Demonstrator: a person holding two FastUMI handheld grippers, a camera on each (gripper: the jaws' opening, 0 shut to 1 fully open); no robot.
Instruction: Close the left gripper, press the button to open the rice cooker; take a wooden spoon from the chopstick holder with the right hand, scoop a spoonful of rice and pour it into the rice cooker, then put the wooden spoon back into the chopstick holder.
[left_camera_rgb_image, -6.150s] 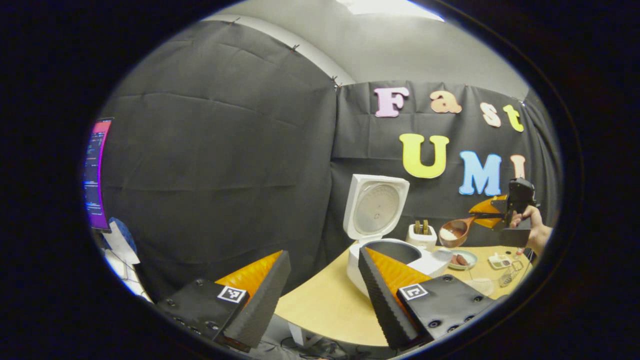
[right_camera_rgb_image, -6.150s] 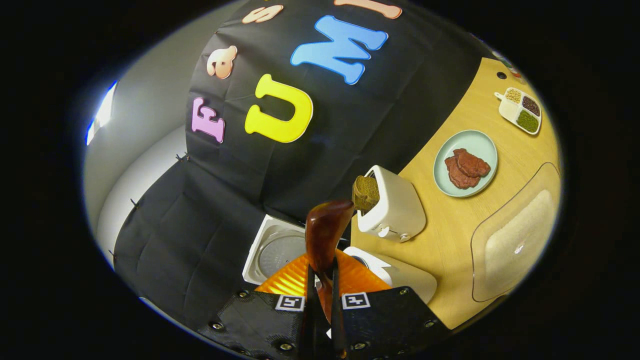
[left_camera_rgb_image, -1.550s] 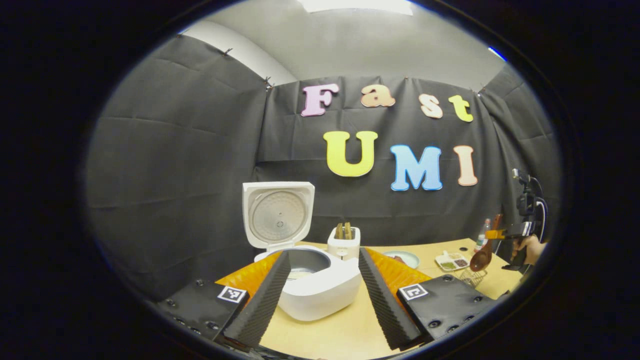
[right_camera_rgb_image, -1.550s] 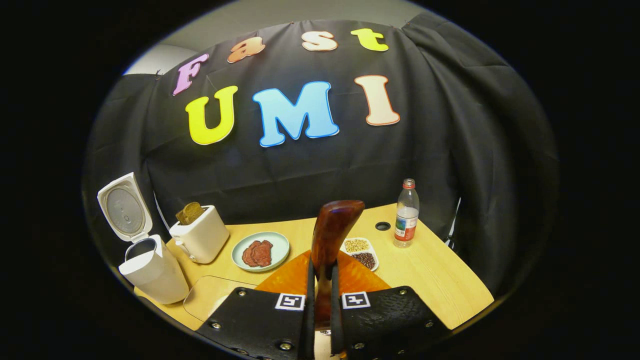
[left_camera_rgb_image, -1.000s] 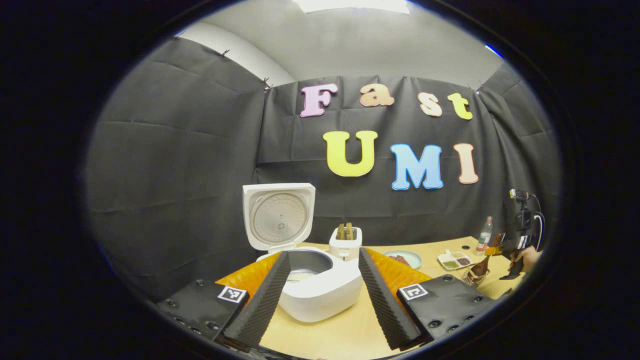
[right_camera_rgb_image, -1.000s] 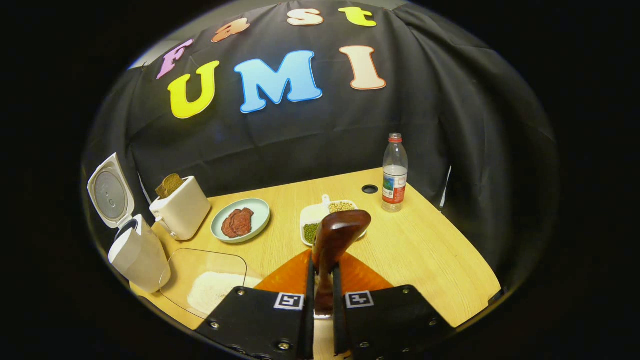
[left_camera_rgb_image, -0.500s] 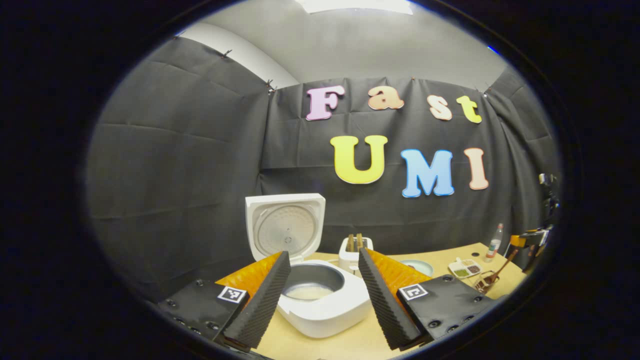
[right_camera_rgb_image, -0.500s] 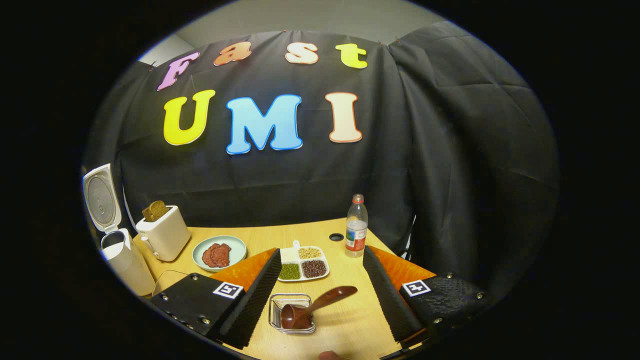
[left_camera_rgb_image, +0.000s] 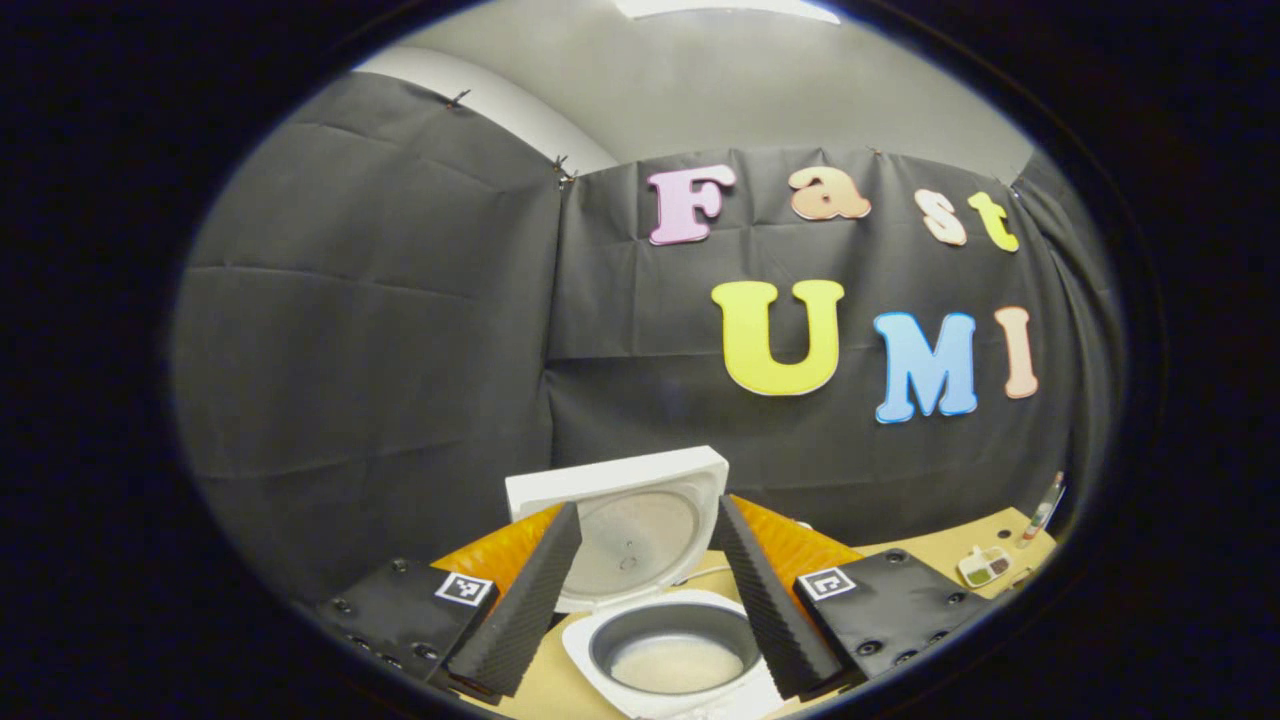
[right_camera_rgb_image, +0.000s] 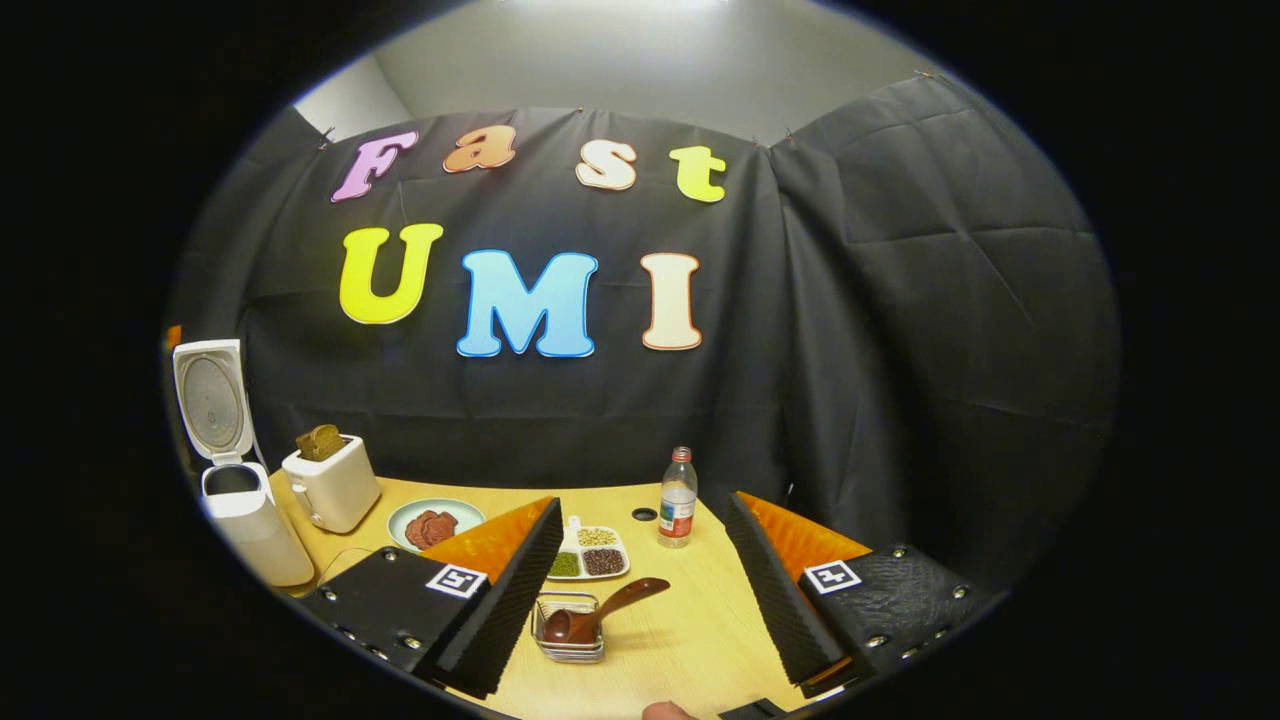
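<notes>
Spoon (right_camera_rgb_image: 598, 611) lying loose in the holder (right_camera_rgb_image: 568, 630) between the wide-open right gripper (right_camera_rgb_image: 645, 590) fingers, so draw straight back without clipping the handle.

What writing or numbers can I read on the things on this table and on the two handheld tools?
None can be read.
Water bottle: it has a label, too small to read.
Square tags on the left gripper and right gripper: black-and-white patterns, no words.
Rice cooker and toaster: no print that I can make out.
</notes>
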